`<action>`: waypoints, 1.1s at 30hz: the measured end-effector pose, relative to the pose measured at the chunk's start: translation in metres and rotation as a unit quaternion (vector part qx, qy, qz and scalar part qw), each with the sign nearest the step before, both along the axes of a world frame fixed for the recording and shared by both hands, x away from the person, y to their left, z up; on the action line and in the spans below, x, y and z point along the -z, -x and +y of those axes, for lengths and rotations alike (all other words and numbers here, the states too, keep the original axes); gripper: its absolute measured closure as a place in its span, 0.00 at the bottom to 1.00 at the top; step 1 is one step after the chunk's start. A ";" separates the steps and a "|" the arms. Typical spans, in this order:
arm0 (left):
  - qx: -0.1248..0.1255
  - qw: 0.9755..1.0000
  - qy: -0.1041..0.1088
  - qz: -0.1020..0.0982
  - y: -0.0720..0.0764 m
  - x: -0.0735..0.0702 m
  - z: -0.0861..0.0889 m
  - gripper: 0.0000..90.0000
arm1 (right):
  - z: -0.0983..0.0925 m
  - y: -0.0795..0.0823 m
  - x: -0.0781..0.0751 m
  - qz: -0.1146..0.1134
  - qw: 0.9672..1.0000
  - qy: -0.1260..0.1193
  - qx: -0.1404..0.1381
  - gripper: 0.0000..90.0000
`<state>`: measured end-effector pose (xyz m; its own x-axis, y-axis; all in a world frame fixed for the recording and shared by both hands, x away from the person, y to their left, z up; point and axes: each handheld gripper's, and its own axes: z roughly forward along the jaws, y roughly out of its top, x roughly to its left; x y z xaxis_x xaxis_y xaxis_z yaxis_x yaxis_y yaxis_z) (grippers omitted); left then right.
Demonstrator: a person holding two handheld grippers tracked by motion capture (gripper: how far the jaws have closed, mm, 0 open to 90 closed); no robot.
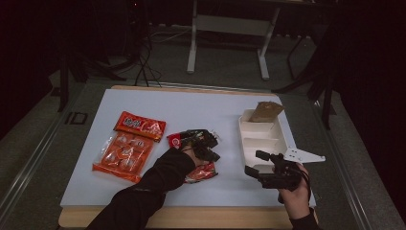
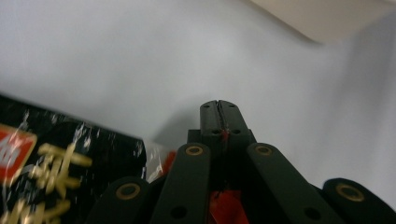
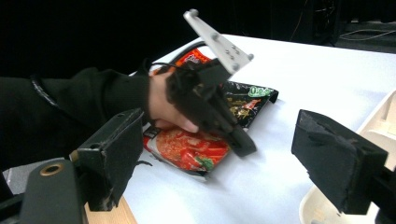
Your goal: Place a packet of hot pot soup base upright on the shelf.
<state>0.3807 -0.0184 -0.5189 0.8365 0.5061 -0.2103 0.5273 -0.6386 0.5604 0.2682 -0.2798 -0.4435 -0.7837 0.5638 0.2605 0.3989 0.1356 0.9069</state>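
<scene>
My left gripper (image 1: 210, 154) lies low over a heap of snack packets in the middle of the white table top (image 1: 191, 105). Its jaws (image 2: 218, 111) are pressed together, tips over bare table. A red noodle packet (image 3: 187, 149) lies under it, and red shows through the gaps between its jaws; I cannot tell whether it pinches the packet. A black packet with gold script (image 2: 70, 158) lies beside it. My right gripper (image 1: 253, 163) hovers at the near end of the white compartment tray (image 1: 282, 139), jaws wide apart (image 3: 219, 140) with nothing between them.
A large orange bag of small snacks (image 1: 127, 153) lies at the left of the table. A brown packet (image 1: 265, 111) rests in the tray's far compartment. The table's wooden front edge (image 1: 191, 218) runs close to both forearms. Desk legs and cables stand on the floor beyond.
</scene>
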 end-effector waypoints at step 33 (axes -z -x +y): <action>-0.064 0.995 0.066 -0.037 0.028 -0.046 0.093 0.85 | 0.004 0.002 -0.004 -0.030 0.999 0.013 0.018 0.21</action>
<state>0.3531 0.0742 -0.4728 0.7824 0.5816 -0.2226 0.5539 -0.4866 0.6756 0.2667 -0.2761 -0.4395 -0.7769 0.5977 0.1980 0.3485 0.1463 0.9258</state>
